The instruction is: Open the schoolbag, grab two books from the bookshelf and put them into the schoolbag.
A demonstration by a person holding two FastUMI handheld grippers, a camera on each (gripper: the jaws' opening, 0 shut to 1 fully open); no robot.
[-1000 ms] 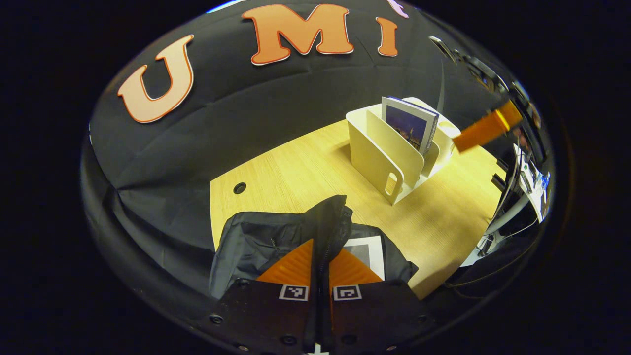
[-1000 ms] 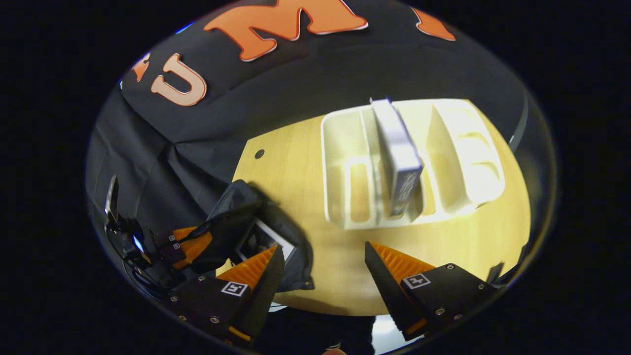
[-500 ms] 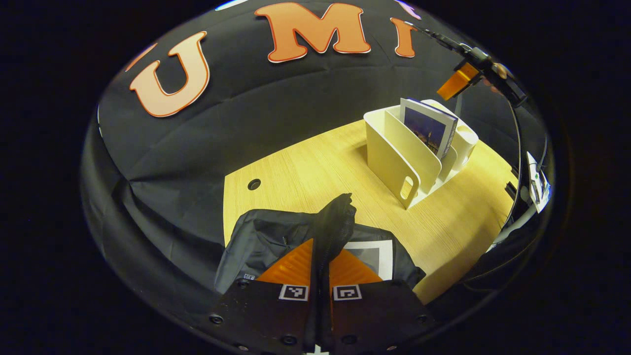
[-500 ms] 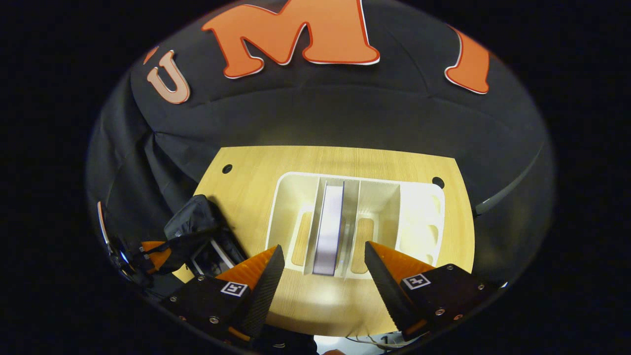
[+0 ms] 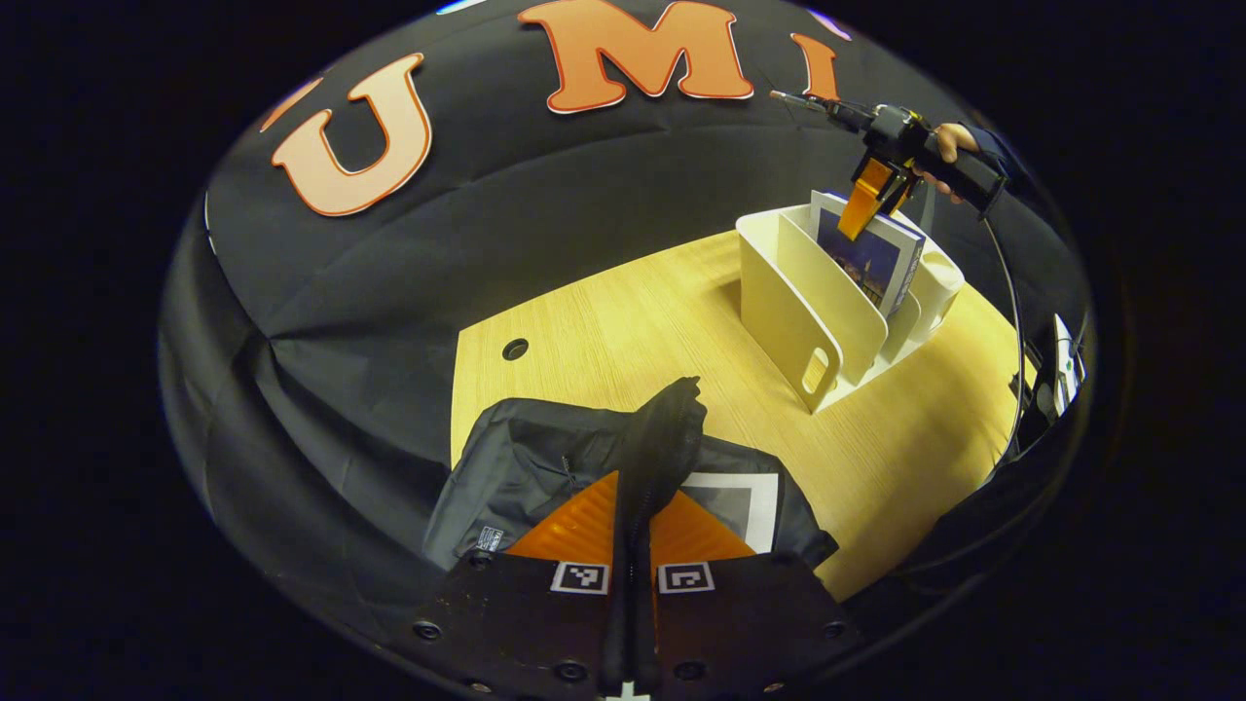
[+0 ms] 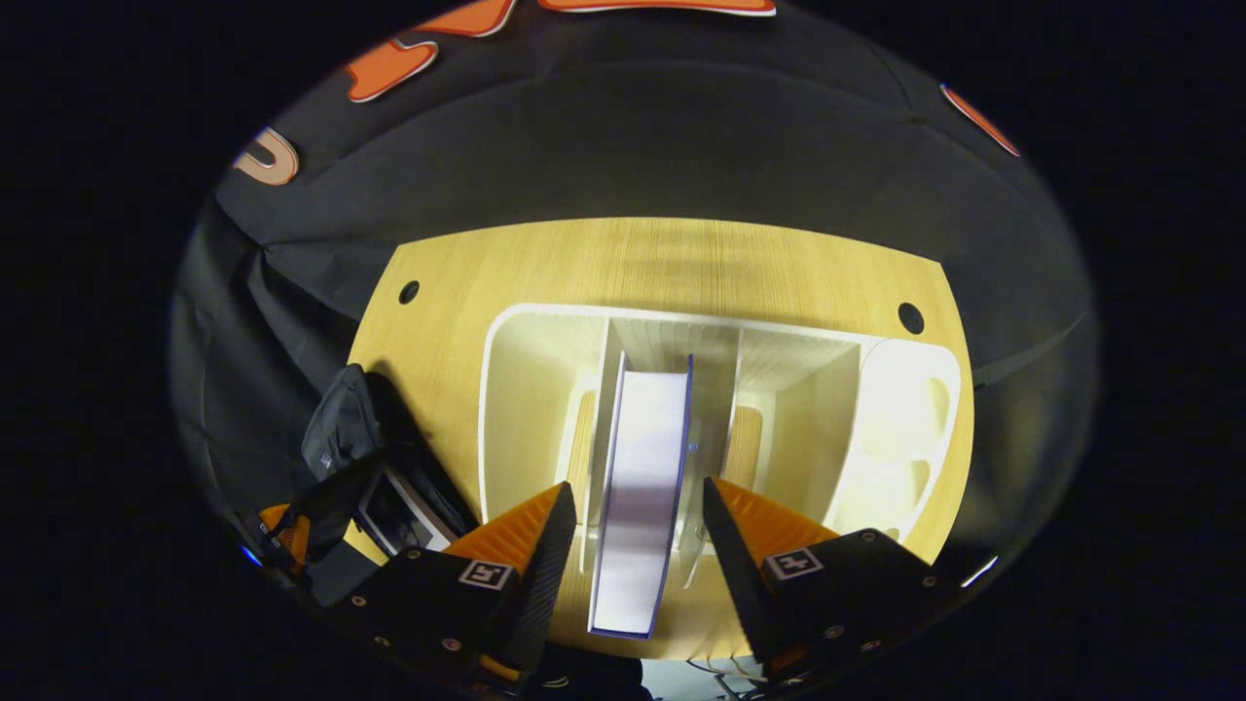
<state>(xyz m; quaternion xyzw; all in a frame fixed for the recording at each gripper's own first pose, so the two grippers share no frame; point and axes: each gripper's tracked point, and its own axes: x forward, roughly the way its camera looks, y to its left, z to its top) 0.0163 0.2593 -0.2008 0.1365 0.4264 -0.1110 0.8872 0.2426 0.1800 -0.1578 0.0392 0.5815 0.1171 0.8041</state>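
Standing in the middle slot of the cream bookshelf [image 6: 881, 419], the book [image 6: 638, 497] leans a bit, top edge up, and it sits right between the two fingers of the right gripper [image 6: 635, 516], which are spread apart on each side and not yet touching it. So the step in hand looks like grabbing the second book. Next, the fingers need to squeeze in on both covers and lift the book straight up past the slot walls. The black schoolbag [image 5: 531, 467] lies open on the wooden table [image 5: 623, 331], near the shelf but apart from it, with a book [image 5: 740, 501] already inside. The left gripper [image 5: 633, 531] is clamped on a fold of the bag's edge, holding the mouth up. From the left gripper view, the right gripper [image 5: 871, 200] hangs over the shelf, held by a hand [image 5: 949, 146]. How deep the first book sits inside the bag is hard to make out.
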